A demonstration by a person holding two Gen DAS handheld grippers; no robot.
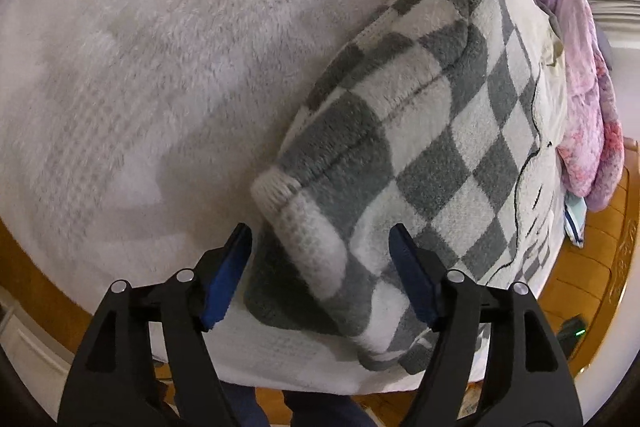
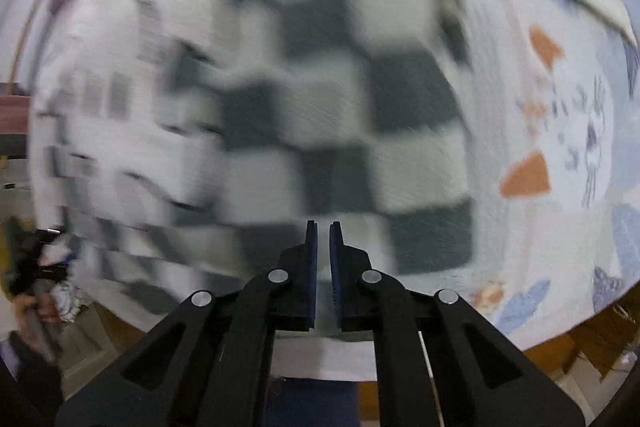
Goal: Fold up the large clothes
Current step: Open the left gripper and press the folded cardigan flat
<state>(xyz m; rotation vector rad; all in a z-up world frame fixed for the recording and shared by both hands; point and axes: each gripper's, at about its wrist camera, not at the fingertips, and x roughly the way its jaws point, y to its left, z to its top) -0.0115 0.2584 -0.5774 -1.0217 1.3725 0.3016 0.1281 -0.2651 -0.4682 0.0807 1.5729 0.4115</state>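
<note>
The left gripper (image 1: 320,263) stands with its jaws spread wide and nothing pinched, its blue pads (image 1: 226,279) flanking the near corner of the checked sweater (image 1: 420,147) without pressing on it: the ribbed white cuff (image 1: 276,189) and the folded edge lie between and just beyond the fingertips. From there the sweater's long axis runs away from the tool, slanting to the far right across the pale fuzzy bedcover (image 1: 160,47), so its near end sits right under this gripper and its far end reaches toward the heap of purple and pink bedding (image 1: 580,87) at the far right edge. It looks already folded into a thick, long bundle, with one sleeve laid across the top. The right gripper (image 2: 323,227) has its jaws pressed nearly together on nothing; a thin gap shows between the pads, and no cloth sits in it. Its view is badly smeared, so I can only say it probably hangs above the middle of the checked body (image 2: 340,107), with a printed sheet (image 2: 560,147) to the right of it. Judging from this, the left hand is the nearer one to a graspable edge, and any further fold would go along that slanting axis, near end carried toward the far end.
</note>
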